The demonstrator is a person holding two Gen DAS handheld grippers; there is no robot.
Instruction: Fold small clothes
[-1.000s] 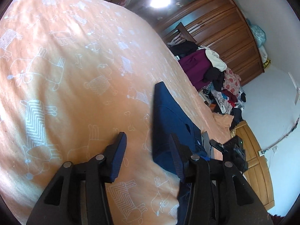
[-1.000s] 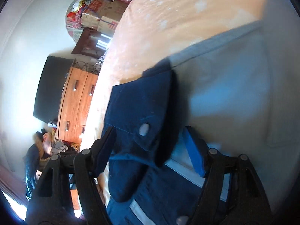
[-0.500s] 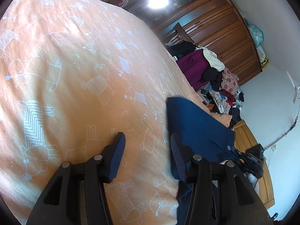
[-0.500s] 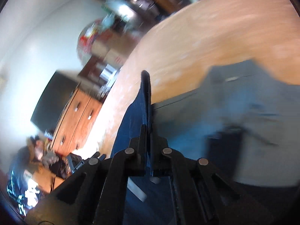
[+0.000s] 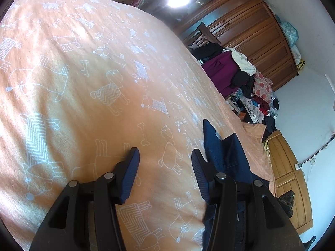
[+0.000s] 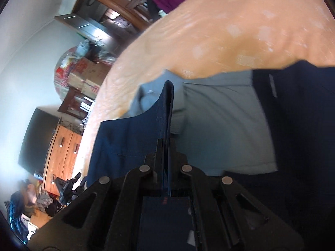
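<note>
Left claw [image 5: 165,173] spread wide, nothing between its pads, hovering over the orange bed sheet [image 5: 83,83] at lower centre of the left wrist view. Navy garment [image 5: 224,156] lies on the bed at lower right of that frame, just beside and behind the right-hand pad. Right claw [image 6: 166,146] pressed together, pinching a raised fold of the same navy garment [image 6: 125,138] at centre of the right wrist view; grey lining [image 6: 219,125] shows to the right. I see a clothes pile [image 5: 247,83] and wardrobe [image 5: 251,37] at upper right
</note>
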